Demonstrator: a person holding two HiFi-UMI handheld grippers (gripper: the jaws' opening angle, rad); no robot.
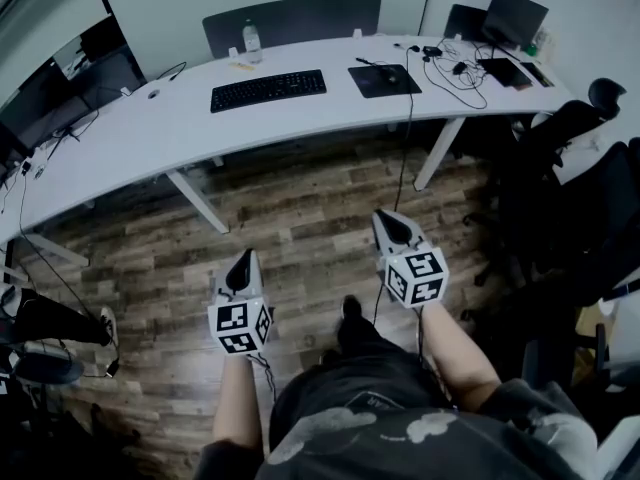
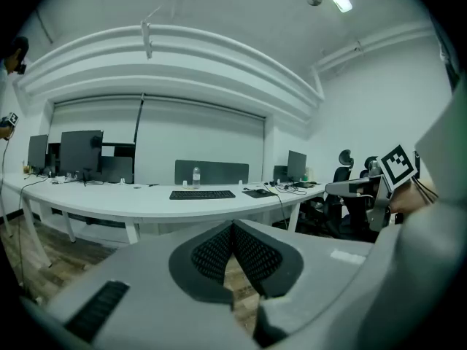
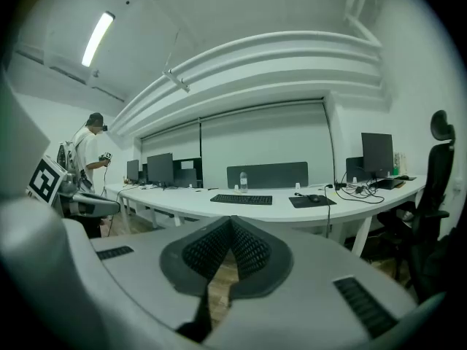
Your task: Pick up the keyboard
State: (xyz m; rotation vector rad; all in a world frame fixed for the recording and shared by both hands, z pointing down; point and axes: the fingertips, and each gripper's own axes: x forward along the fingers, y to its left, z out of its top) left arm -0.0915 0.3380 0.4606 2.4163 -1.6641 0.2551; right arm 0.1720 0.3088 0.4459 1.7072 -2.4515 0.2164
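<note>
Head view: black keyboard on curved white desk, wood floor.

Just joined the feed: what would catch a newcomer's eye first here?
The long curved white desk sweeps across the top of the head view, with the black keyboard lying near its middle. Nearer, the left gripper and right gripper hang over the wooden floor, both shut and empty, well short of the desk.
</note>
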